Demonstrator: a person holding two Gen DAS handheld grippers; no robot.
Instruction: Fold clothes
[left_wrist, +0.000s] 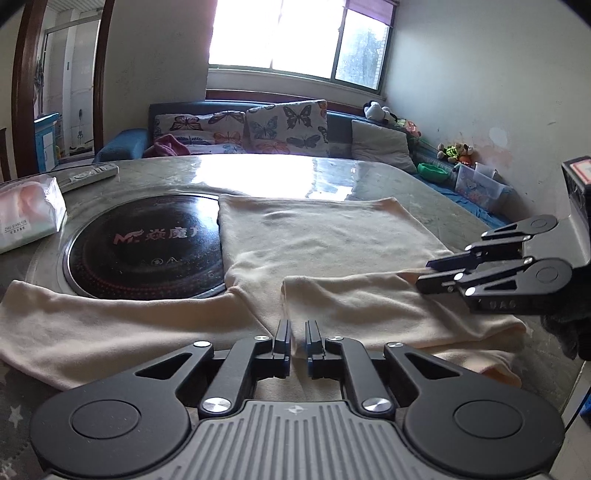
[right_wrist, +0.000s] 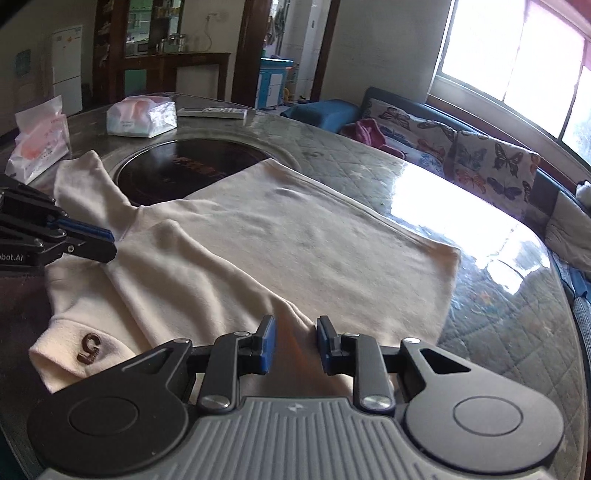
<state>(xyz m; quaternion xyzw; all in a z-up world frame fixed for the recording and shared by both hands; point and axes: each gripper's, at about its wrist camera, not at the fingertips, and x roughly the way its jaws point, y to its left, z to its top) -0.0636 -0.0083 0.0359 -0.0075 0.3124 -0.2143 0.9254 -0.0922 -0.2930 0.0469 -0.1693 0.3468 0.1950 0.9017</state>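
Note:
A cream long-sleeved shirt (left_wrist: 325, 236) lies flat on the round table, its body reaching toward the window. One sleeve (left_wrist: 92, 325) stretches left over the cooktop's edge. The other sleeve (left_wrist: 369, 306) lies folded across the near part. My left gripper (left_wrist: 298, 328) has its jaws nearly together on a fold of the shirt near the collar. My right gripper (right_wrist: 295, 339) holds the shirt's shoulder edge (right_wrist: 291, 328) between its blue pads (right_wrist: 267, 343); it also shows in the left wrist view (left_wrist: 424, 277). The left gripper shows at the left of the right wrist view (right_wrist: 107, 243). A brown "S" mark (right_wrist: 88, 352) sits on the collar.
A black induction cooktop (left_wrist: 147, 243) is set in the table left of the shirt. Tissue packs (right_wrist: 142, 116) (right_wrist: 40, 142) and a remote (left_wrist: 88, 177) lie at the far left. A sofa with butterfly cushions (left_wrist: 288, 125) stands beyond the table (left_wrist: 332, 173).

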